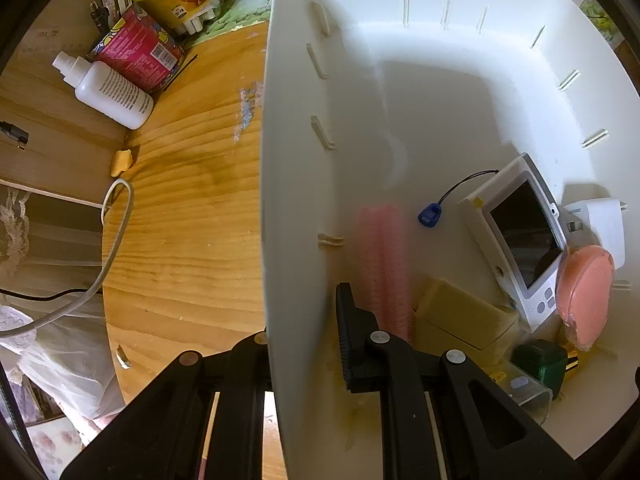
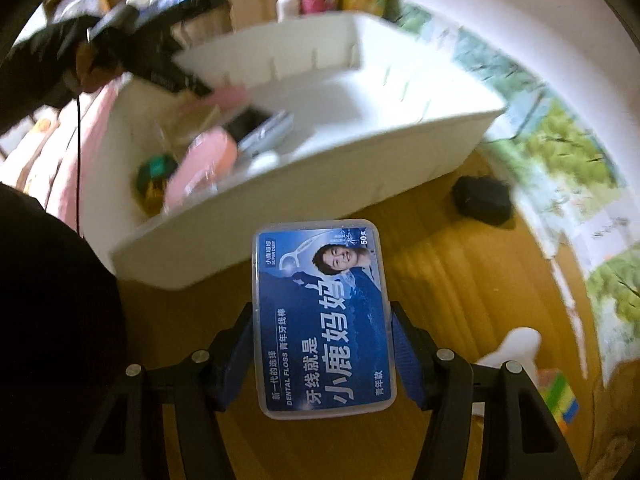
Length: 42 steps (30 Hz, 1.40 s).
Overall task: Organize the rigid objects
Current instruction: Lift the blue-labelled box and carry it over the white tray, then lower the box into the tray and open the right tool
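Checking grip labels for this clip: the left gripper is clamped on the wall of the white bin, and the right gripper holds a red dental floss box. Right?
Not quite. In the right wrist view the dental floss box in the right gripper is blue, not red. The left gripper does clamp the white bin wall.

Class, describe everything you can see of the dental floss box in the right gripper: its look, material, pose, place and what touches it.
The dental floss box is a flat rectangular case of clear, slightly frosted plastic with rounded corners. A blue label covers its face, with white Chinese print, the words DENTAL FLOSS and a floss-pick picture. It lies face-up toward the camera, lengthwise between the right gripper's blue pads, which press its two long sides. It is held above the wooden table, just short of the white bin's near wall.
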Motion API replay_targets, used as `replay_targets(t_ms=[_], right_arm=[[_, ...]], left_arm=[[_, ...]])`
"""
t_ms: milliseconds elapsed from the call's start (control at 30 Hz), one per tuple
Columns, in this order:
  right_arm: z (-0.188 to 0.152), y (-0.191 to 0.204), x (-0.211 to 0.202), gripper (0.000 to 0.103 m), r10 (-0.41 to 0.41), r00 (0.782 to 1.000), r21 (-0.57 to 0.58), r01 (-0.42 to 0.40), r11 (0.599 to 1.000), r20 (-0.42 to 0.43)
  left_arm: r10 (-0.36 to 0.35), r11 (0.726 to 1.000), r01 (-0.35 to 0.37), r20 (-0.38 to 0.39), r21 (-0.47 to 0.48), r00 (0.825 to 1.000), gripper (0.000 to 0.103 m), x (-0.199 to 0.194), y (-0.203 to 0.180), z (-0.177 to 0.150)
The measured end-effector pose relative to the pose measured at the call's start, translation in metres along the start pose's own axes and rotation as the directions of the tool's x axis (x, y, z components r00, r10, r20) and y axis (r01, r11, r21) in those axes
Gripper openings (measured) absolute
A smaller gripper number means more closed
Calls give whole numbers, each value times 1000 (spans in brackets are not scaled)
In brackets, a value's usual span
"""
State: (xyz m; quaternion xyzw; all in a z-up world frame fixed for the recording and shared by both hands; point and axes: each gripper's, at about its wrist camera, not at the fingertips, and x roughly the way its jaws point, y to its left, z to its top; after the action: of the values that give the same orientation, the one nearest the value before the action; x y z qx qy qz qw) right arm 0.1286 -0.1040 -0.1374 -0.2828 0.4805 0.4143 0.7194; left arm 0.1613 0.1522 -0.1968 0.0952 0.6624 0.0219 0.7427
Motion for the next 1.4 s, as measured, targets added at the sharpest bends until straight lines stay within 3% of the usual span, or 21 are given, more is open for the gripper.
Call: replay_targets(t_ms=[300,533,700,933,1100,1167,1400], right_arm=[[21,19,-67,63,-152,977,164,128,978,149],[51,43,-75,63,-226,949,332,145,932,221],[68,62,-60,63,-249,939,484,109,868,235],[83,82,-37,63,-257,947,609,89,788,195],[81,80,-28,63,-270,947,724,61,687,176],[79,79,-26,69,-279,947,747,68,662,160],[64,73,-46,78,-360,915,784,86,615,182]], left_arm=[[-65,998,64,25,22,998,12,-9,12,-10],[-152,988,149,49,50,987,8,-15,25,-21],[-209,975,204,52,88,977,5,-15,39,-25],[-267,958,258,55,127,962,7,-15,53,-31],[-294,948,284,56,143,954,9,-16,58,-34],[-291,948,280,57,152,955,9,-17,62,-34],[-294,950,285,57,129,954,9,-17,62,-29]])
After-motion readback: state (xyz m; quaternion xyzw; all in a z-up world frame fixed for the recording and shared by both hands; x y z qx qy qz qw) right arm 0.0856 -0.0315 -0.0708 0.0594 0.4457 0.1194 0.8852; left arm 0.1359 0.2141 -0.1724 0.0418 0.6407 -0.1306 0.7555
